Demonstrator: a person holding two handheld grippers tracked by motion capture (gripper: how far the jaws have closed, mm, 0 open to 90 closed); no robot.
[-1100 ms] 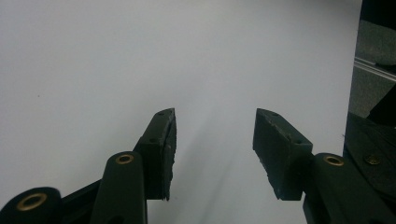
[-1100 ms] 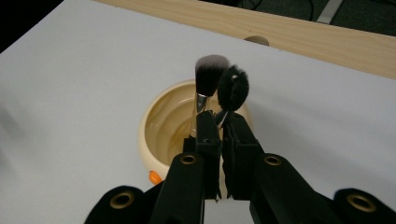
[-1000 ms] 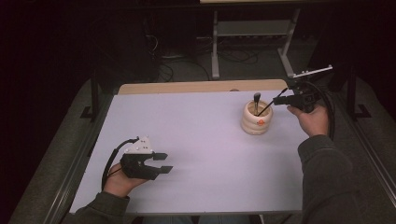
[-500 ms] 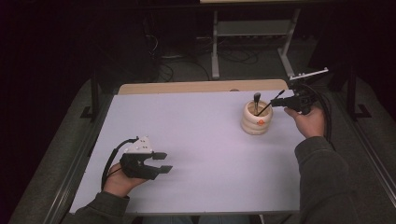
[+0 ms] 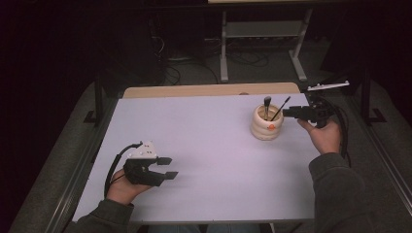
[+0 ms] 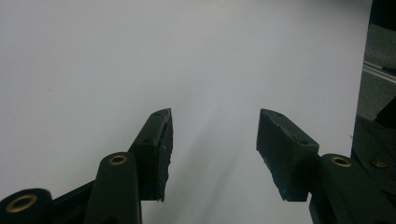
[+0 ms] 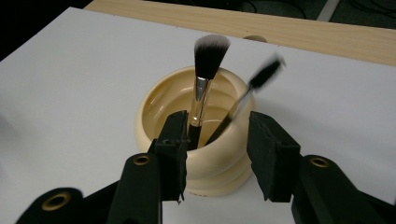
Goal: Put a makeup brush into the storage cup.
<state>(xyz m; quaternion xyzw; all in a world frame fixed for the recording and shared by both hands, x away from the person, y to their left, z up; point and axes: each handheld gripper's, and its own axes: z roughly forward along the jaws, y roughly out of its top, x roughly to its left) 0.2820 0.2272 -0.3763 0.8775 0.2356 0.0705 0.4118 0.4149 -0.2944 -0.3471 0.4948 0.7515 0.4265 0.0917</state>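
Right gripper gapes beside cup, seemingly apart.

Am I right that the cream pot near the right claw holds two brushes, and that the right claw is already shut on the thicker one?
Not quite. The cream pot does hold two brushes, the thick brush and a thin brush, but the right claw is open, not shut on the thicker one. The right gripper view shows its jaws spread apart in front of the pot, with both handles showing in the gap between them.

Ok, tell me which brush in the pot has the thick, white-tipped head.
The upright brush, standing left in the pot in the right gripper view; the other brush is thin, dark and leans right.
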